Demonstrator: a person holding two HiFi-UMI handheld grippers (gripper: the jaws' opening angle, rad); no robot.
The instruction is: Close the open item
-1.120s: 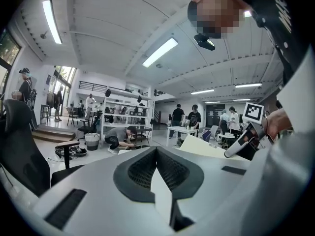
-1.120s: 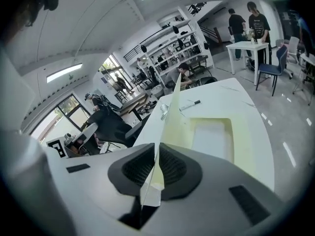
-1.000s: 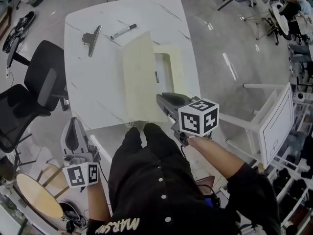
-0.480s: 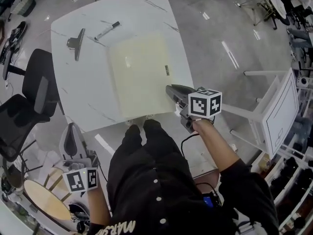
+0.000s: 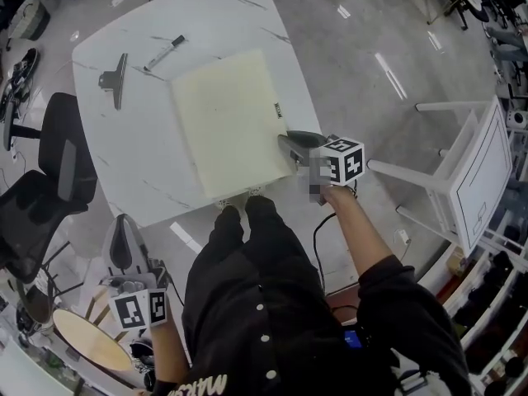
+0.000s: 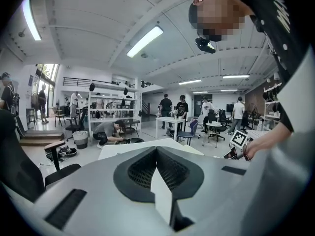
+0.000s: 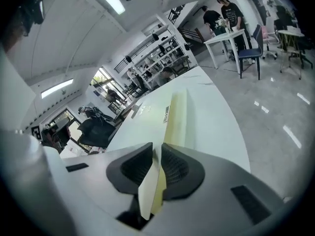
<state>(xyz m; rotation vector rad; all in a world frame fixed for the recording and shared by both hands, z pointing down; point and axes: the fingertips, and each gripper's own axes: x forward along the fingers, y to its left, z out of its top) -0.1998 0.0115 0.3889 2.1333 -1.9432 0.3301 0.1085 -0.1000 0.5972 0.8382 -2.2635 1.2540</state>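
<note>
With the flat pale yellow card folder (image 5: 227,122) already lying closed on the white worktop (image 5: 206,19) ahead, I am opening my right tool (image 5: 286,141) around its near edge, my left tool (image 5: 122,225) hanging clenched and empty.

Two grippers counted: left gripper (image 5: 122,221); right gripper (image 5: 285,142), jaws having just been opening with the one folder (image 5: 227,126) edge between them. Ahead of the right gripper: one table (image 5: 124,159), one marker (image 5: 165,53), one clip (image 5: 115,78)

We're in a big open workshop-style lab (polished grey floor (image 5: 388,48) throughout): ceiling strip lights (image 6: 144,41), stocked shelving (image 6: 103,102), scattered white tables (image 6: 170,121), office chairs (image 5: 58,147), people (image 6: 166,104) working.
</note>
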